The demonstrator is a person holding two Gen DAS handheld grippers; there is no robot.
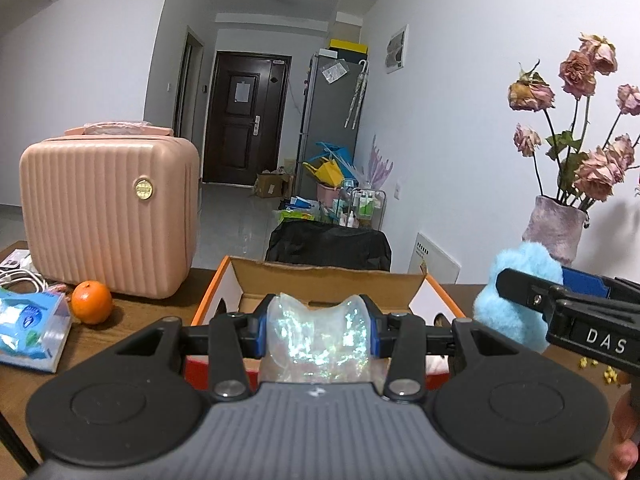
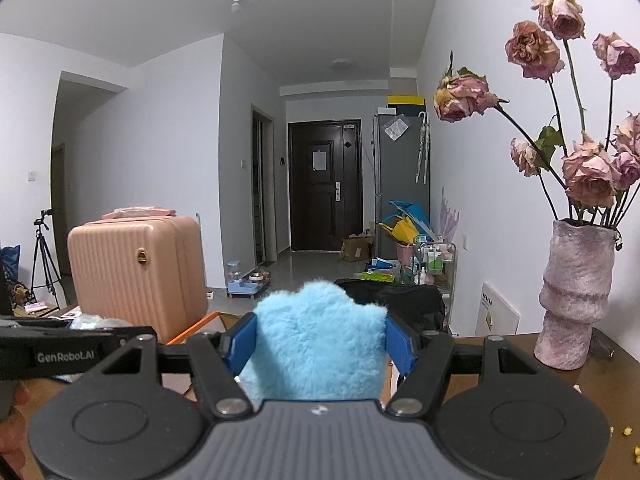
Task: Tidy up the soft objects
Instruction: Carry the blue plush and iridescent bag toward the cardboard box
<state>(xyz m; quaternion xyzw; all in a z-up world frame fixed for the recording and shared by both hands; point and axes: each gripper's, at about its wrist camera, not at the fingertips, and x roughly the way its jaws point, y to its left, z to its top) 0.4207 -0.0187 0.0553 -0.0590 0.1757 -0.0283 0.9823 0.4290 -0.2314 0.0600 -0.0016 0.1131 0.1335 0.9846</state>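
My left gripper (image 1: 318,326) is shut on a translucent iridescent squishy toy (image 1: 320,340) and holds it above the near edge of an open cardboard box (image 1: 328,280) with orange sides. My right gripper (image 2: 318,338) is shut on a fluffy light-blue plush paw (image 2: 316,344), held above the table. In the left wrist view the plush paw (image 1: 516,312) and the right gripper (image 1: 532,300) show at the right of the box. The left gripper (image 2: 76,340) shows at the left edge of the right wrist view.
A pink ribbed case (image 1: 108,212) stands at the back left of the brown table (image 1: 132,320). An orange (image 1: 91,302) and a blue tissue pack (image 1: 30,328) lie beside it. A pink vase (image 2: 574,296) of dried roses stands at the right. Yellow crumbs (image 1: 600,372) dot the table.
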